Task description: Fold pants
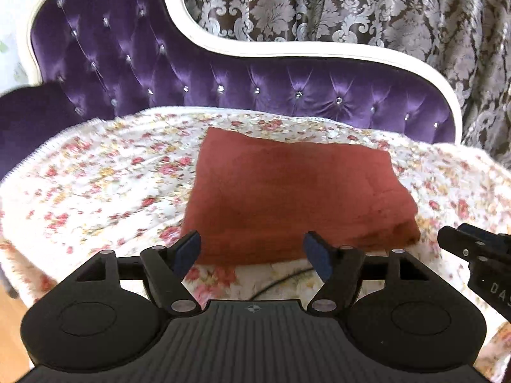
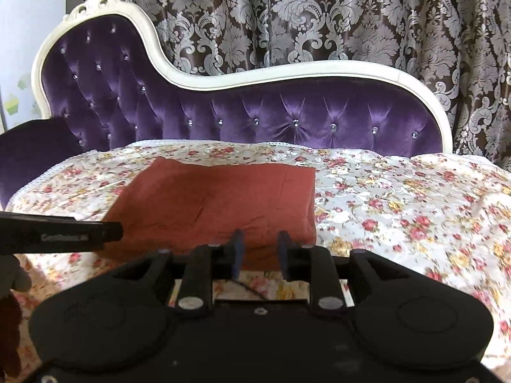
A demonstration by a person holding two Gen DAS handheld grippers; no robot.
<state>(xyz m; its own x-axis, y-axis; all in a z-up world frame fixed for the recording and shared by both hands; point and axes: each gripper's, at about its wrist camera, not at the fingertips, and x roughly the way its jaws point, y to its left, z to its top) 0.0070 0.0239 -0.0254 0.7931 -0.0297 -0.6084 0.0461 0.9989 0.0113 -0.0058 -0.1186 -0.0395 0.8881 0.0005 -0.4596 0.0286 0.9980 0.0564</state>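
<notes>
Pants (image 1: 287,191) lie folded into a rust-red rectangle on the floral cover (image 1: 95,175) of a purple tufted sofa (image 1: 127,63), a patterned curtain (image 1: 351,6) hanging behind. Left gripper (image 1: 252,252) hovers at their near edge, jaws spread wide with nothing between them. Right gripper (image 2: 258,252) hovers just beside it, jaws narrowly parted, gripping no cloth.

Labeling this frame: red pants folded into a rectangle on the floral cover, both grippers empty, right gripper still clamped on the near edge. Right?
Not quite. The right gripper is not clamped on anything: in the right wrist view its jaws stand apart with a clear gap, just short of the pants. The rest holds: pants folded on the floral cover, left gripper open and empty too.
</notes>
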